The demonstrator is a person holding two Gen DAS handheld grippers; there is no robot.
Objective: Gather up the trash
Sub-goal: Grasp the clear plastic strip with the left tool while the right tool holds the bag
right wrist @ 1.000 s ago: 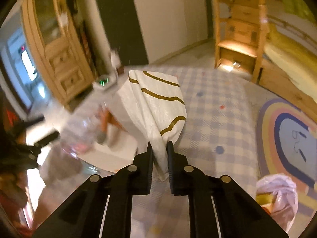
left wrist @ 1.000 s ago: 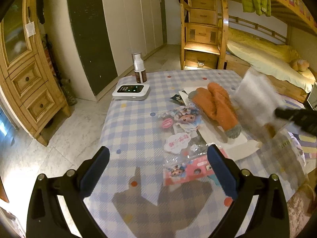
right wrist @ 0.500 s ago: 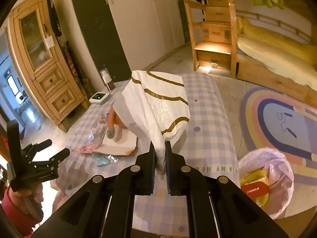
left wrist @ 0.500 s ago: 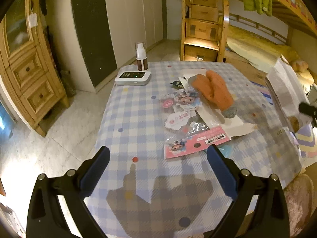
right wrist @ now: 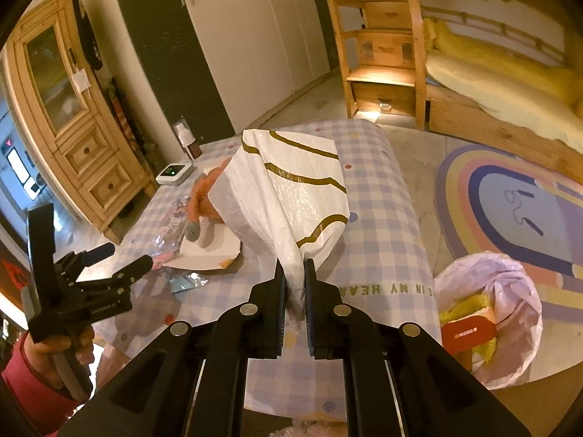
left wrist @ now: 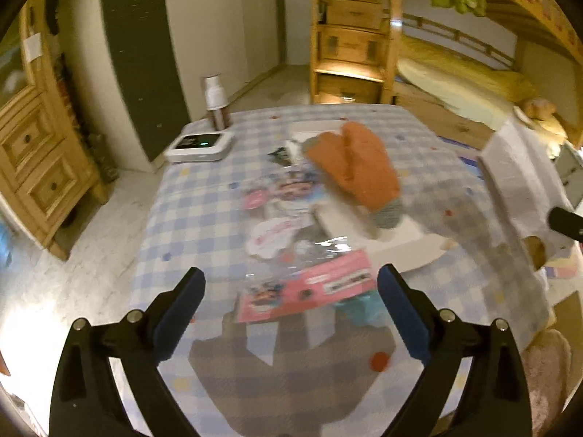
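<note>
My right gripper point(right wrist: 293, 280) is shut on a white plastic wrapper with gold stripes point(right wrist: 288, 196) and holds it up above the checked table point(right wrist: 379, 225); the wrapper also shows at the right of the left wrist view point(left wrist: 517, 178). My left gripper point(left wrist: 289, 302) is open and empty, hovering over a pink printed packet point(left wrist: 309, 291) near the table's front edge. It also shows in the right wrist view point(right wrist: 120, 258). More clear and printed wrappers point(left wrist: 277, 215) lie in the middle of the table.
Orange mittens point(left wrist: 357, 167) lie on a flat white box point(left wrist: 393, 240). A white device point(left wrist: 198, 145) and a brown bottle point(left wrist: 216, 102) stand at the far left corner. A pink trash bag point(right wrist: 488, 313) sits on the floor right of the table, by a rainbow rug point(right wrist: 510, 200).
My left gripper has moved forward and lower over the pink packet. My right gripper has kept its hold on the white wrapper with little movement.
</note>
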